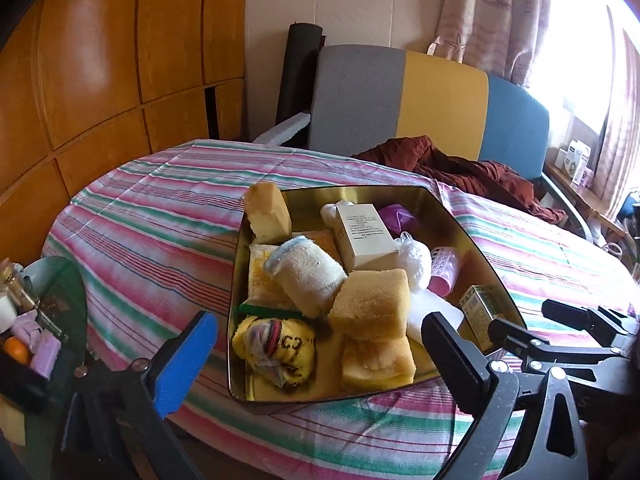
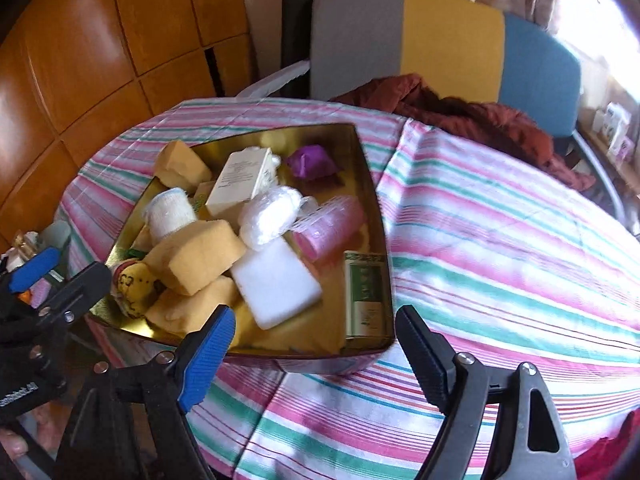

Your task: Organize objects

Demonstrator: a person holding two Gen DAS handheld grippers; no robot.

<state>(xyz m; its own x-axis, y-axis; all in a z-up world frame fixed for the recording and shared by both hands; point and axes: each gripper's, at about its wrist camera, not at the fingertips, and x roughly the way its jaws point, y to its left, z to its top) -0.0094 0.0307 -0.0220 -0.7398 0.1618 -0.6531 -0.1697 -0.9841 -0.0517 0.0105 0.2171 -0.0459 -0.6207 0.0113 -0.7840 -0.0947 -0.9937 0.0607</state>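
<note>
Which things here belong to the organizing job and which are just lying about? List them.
Job: gold tin; in it, sponges, white box, rolled cloth, pink roller, green box, purple item.

Lying about: maroon garment, chair, striped cloth.

Yellow sock bundle in the gold tin shows black letters reading roughly "CC", seen in both wrist views. White carton has a block of small print on its face, too fine to read; green box has pale lettering, also illegible. White lettering on the black body of the left gripper at the right wrist view's left edge is cut off and unreadable.
</note>
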